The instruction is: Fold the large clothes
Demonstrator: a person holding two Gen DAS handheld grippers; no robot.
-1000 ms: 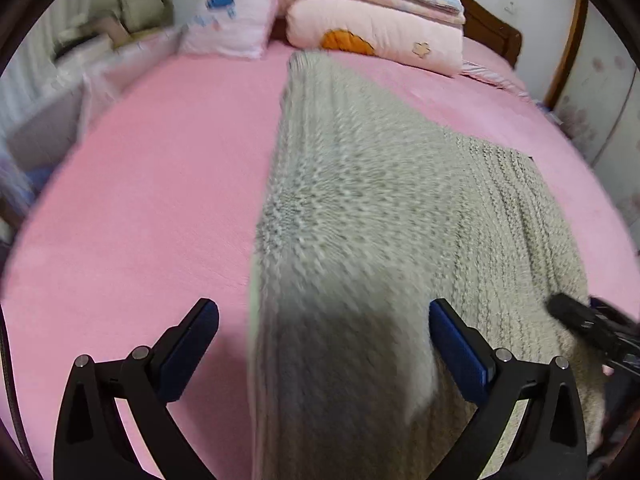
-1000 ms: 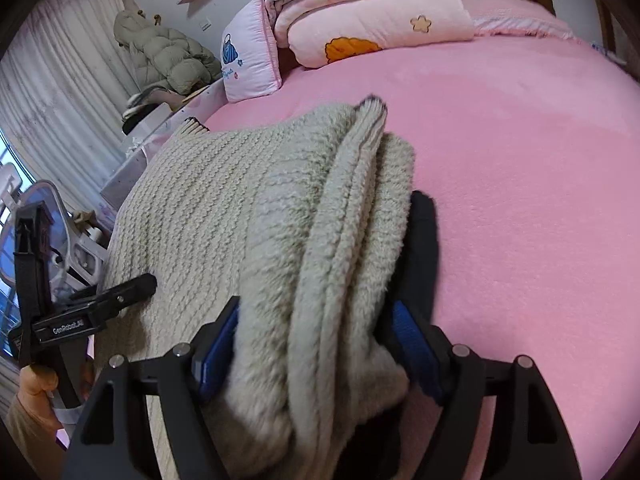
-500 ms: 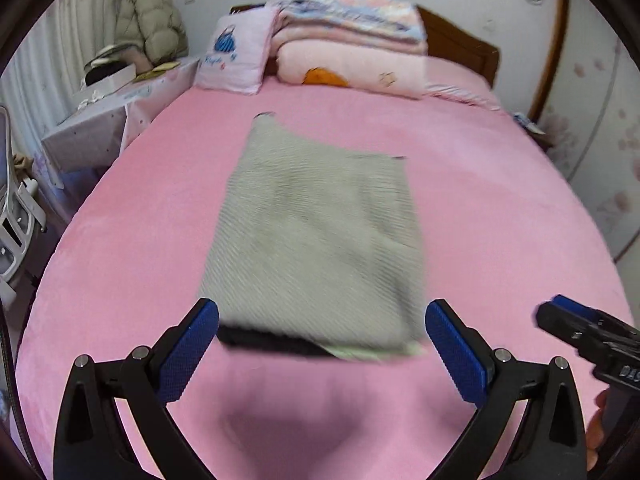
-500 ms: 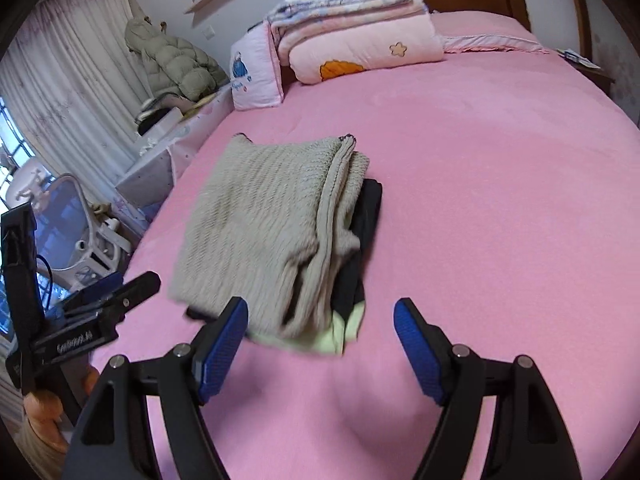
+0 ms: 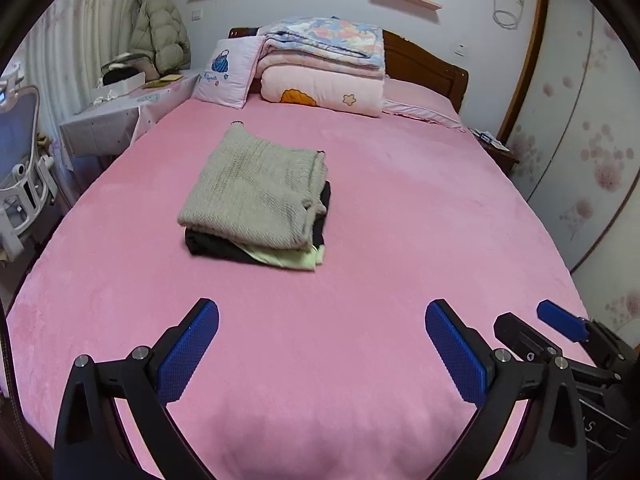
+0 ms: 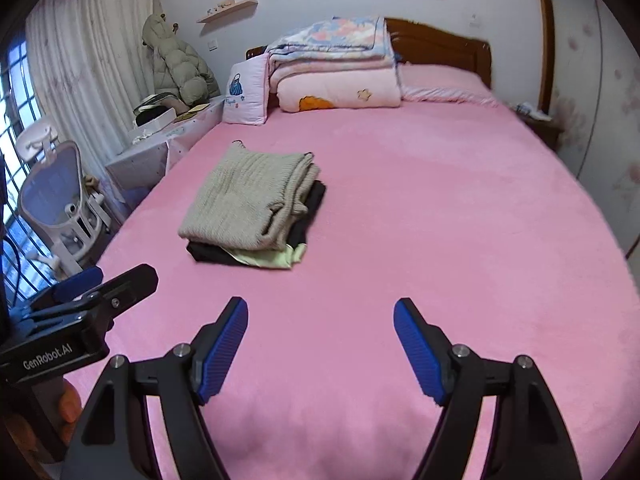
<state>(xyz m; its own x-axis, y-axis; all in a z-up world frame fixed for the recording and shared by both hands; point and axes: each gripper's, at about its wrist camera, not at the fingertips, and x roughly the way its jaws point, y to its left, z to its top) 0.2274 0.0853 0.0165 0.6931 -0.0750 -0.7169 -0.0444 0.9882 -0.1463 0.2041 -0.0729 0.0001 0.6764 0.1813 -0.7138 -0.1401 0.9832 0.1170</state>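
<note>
The folded sweater [image 5: 256, 192] tops a pile mid-bed, nearer the bed's left edge, long axis toward the headboard, straight ahead of both released, empty grippers, left [image 5: 320, 350] and right [image 6: 320, 346], roughly equally near.

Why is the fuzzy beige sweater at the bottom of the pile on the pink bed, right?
Not quite. The folded beige knitted sweater is on top of the pile on the pink bed, above black and pale green clothes. The left wrist view shows it.
</note>
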